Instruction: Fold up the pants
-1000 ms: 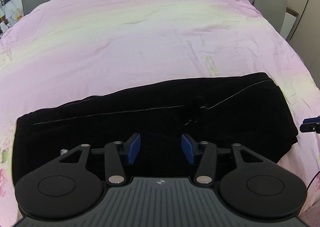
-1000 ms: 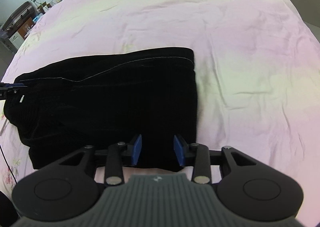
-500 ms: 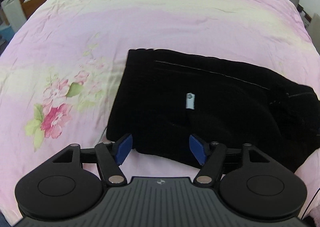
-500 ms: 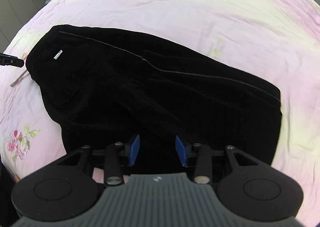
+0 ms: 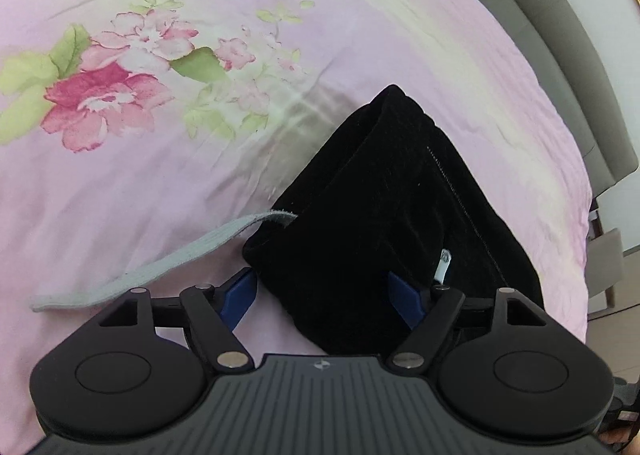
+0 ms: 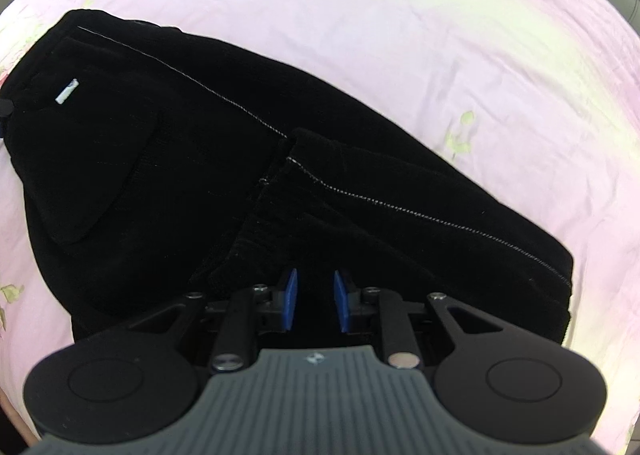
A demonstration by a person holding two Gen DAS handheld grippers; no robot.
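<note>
Black pants (image 6: pixel 280 183) lie folded lengthwise on a pink bedspread (image 6: pixel 400 15). A white label (image 6: pixel 66 91) marks the waist end at the far left. My right gripper (image 6: pixel 316 303) hangs over the near edge of the pants, jaws a small gap apart with cloth beneath them. My left gripper (image 5: pixel 322 291) is open wide, with the waist corner of the pants (image 5: pixel 380 195) between its blue pads (image 5: pixel 404 295). A grey drawstring (image 5: pixel 160 267) trails left from that corner. The label shows in the left wrist view (image 5: pixel 443 265) too.
The bedspread (image 5: pixel 200 175) has a pink flower print (image 5: pixel 100 95) left of the waist corner. A grey bed frame (image 5: pixel 560 35) runs along the upper right, with a chair (image 5: pixel 604 255) beyond it.
My left gripper has swung round and closed in low on the waist corner, jaws still wide. My right gripper has moved in over the pants' near edge and its jaws have narrowed slightly.
</note>
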